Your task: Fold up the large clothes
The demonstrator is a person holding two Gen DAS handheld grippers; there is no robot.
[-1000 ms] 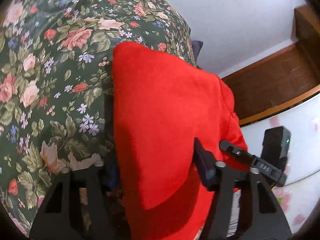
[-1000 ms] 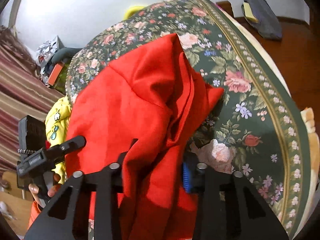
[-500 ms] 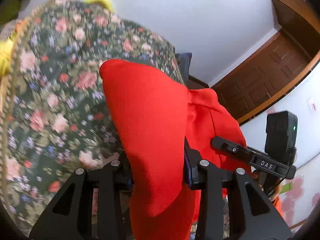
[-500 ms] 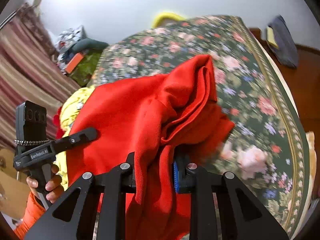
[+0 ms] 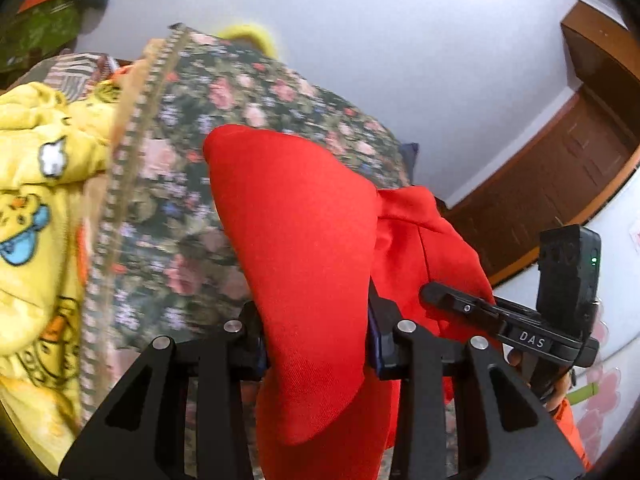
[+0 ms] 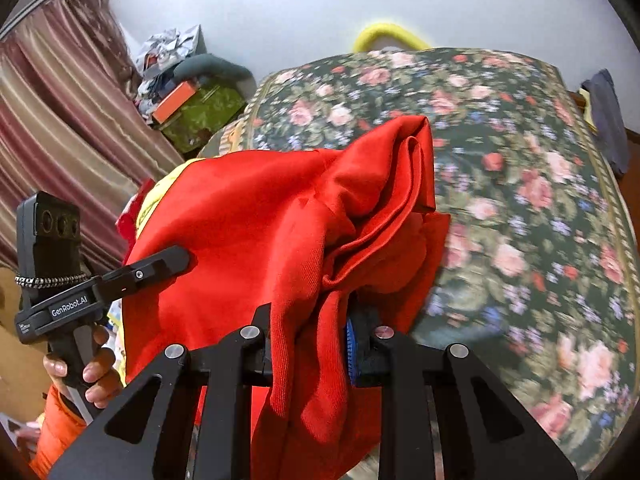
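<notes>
A large red garment (image 5: pixel 304 240) hangs between both grippers, lifted above a bed with a dark floral cover (image 5: pixel 192 208). My left gripper (image 5: pixel 316 344) is shut on one edge of the red garment, which drapes over and hides the fingertips. My right gripper (image 6: pixel 308 344) is shut on another bunched edge of the red garment (image 6: pixel 256 232). The right gripper shows in the left wrist view (image 5: pixel 504 320) at the right. The left gripper shows in the right wrist view (image 6: pixel 100 284) at the left.
The floral bed (image 6: pixel 520 184) fills the right wrist view. Yellow printed clothing (image 5: pixel 36 216) lies at the bed's left edge. A striped curtain (image 6: pixel 60 128) and cluttered items (image 6: pixel 180 88) stand by the wall. A brown wooden door (image 5: pixel 560 184) is at the right.
Both grippers have risen with the red garment, lifting it off the bed. The views tilt up, showing more wall and the bed's far edge. Both stay shut.
</notes>
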